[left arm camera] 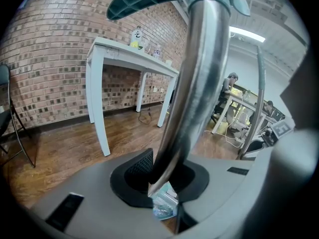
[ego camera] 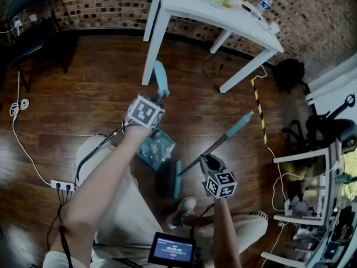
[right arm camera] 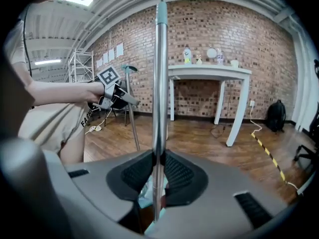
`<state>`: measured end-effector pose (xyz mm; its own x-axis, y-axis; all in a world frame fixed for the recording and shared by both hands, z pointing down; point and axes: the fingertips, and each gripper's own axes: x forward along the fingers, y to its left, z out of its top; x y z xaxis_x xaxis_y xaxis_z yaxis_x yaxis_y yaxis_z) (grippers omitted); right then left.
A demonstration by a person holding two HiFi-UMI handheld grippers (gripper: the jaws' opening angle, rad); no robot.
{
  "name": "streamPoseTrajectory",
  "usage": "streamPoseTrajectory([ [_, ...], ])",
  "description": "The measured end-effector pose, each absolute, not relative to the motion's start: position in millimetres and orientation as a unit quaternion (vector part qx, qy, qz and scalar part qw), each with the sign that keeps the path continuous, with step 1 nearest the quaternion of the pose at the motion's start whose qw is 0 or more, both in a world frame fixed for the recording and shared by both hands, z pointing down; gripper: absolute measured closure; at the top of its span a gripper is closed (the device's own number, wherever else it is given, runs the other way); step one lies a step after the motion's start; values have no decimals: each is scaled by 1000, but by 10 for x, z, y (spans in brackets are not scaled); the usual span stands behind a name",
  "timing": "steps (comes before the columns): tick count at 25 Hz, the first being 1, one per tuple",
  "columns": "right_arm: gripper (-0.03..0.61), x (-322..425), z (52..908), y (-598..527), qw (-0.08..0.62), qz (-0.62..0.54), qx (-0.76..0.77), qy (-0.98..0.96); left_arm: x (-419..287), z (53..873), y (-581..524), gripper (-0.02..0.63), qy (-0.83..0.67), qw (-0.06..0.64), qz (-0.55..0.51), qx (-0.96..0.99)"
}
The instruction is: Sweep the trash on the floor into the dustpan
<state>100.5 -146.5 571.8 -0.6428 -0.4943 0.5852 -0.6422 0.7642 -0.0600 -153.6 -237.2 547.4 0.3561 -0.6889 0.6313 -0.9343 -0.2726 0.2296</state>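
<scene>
My left gripper (ego camera: 158, 101) is shut on the metal pole of the upright dustpan (ego camera: 156, 148), just below its teal grip (ego camera: 160, 77). The pan rests on the wood floor with pale crumpled trash (ego camera: 152, 147) inside. In the left gripper view the pole (left arm camera: 199, 83) runs up between the jaws of the left gripper (left arm camera: 167, 176). My right gripper (ego camera: 207, 162) is shut on the slanted broom handle (ego camera: 223, 141). The dark broom head (ego camera: 170, 178) sits right beside the pan's near edge. In the right gripper view the broom handle (right arm camera: 160, 83) stands clamped in the right gripper (right arm camera: 158, 171).
A white table (ego camera: 223, 10) stands ahead with bottles on it. A dark chair (ego camera: 28, 21) is at far left, a power strip (ego camera: 61, 185) with cables at left. Yellow-black tape (ego camera: 259, 110), a black bag (ego camera: 289, 71) and shelving (ego camera: 312, 205) are to the right.
</scene>
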Motion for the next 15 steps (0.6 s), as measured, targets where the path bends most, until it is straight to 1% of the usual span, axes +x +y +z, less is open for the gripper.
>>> streamPoseTrajectory([
  [3, 488, 756, 6020, -1583, 283, 135, 294, -903, -1548, 5511, -2337, 560, -526, 297, 210, 769],
  [5, 488, 551, 6121, -1696, 260, 119, 288, -914, -1561, 5517, -2336, 560, -528, 297, 209, 768],
  [8, 488, 330, 6016, -1822, 218, 94, 287, -928, -1552, 5483, -2359, 561, -528, 295, 199, 771],
  [11, 488, 237, 5845, -1808, 220, 73, 282, -931, -1595, 5498, -2352, 561, -531, 300, 198, 767],
  [15, 488, 362, 5655, -1753, 218, 72, 294, -928, -1625, 5501, -2360, 561, -534, 298, 201, 765],
])
